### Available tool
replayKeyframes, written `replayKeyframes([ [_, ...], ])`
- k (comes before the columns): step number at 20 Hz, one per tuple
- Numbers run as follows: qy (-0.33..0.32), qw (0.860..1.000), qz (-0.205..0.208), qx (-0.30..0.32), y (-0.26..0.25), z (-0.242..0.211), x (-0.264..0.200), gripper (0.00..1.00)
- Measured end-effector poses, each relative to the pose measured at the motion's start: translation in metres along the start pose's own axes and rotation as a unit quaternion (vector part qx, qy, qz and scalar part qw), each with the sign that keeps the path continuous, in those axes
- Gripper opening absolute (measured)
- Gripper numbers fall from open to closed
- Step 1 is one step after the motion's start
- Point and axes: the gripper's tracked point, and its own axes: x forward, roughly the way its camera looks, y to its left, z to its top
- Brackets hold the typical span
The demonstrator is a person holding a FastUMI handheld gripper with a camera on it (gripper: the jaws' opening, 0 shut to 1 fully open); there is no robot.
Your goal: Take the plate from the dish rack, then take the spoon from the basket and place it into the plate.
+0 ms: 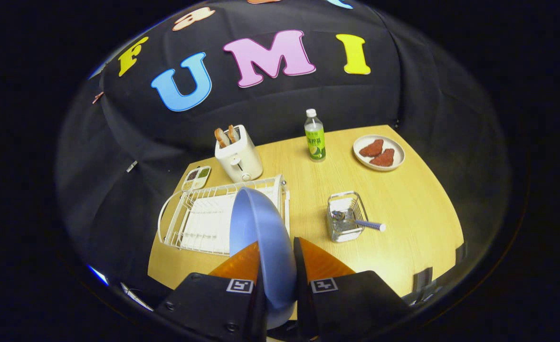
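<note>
Blue plate [261, 237] is clamped on edge between the two fingers of the gripper [276, 259], raised above the table; its lower rim is cut off between the finger bodies. The near right corner of the white dish rack [199, 221] is hidden behind the plate. Spoon [358, 222] is lying in the small wire basket [345, 223] right of the rack – bowl hard to make out, handle poking out over the rim. Light wooden table [403, 199] is backed by black cloth – toaster [238, 154] with bread, bottle [315, 136], plate of food [379, 152] and a seasoning tray [196, 177] are set along the far side
</note>
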Motion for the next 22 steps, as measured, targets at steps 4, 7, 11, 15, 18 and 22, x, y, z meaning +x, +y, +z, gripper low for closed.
replayKeyframes([
  [4, 0.046, 0.998, 0.025, 0.047, -0.018, -0.062, 0.001, 0.29],
  [7, 0.069, 0.995, 0.026, 0.070, -0.035, -0.096, 0.014, 0.29],
  [11, 0.096, 0.993, 0.029, 0.065, -0.048, -0.134, 0.033, 0.29],
  [15, 0.103, 0.990, 0.062, 0.077, -0.041, -0.151, 0.051, 0.29],
  [18, 0.119, 0.987, 0.076, 0.075, -0.039, -0.164, 0.065, 0.29],
  [22, 0.131, 0.982, 0.082, 0.109, -0.037, -0.171, 0.078, 0.30],
])
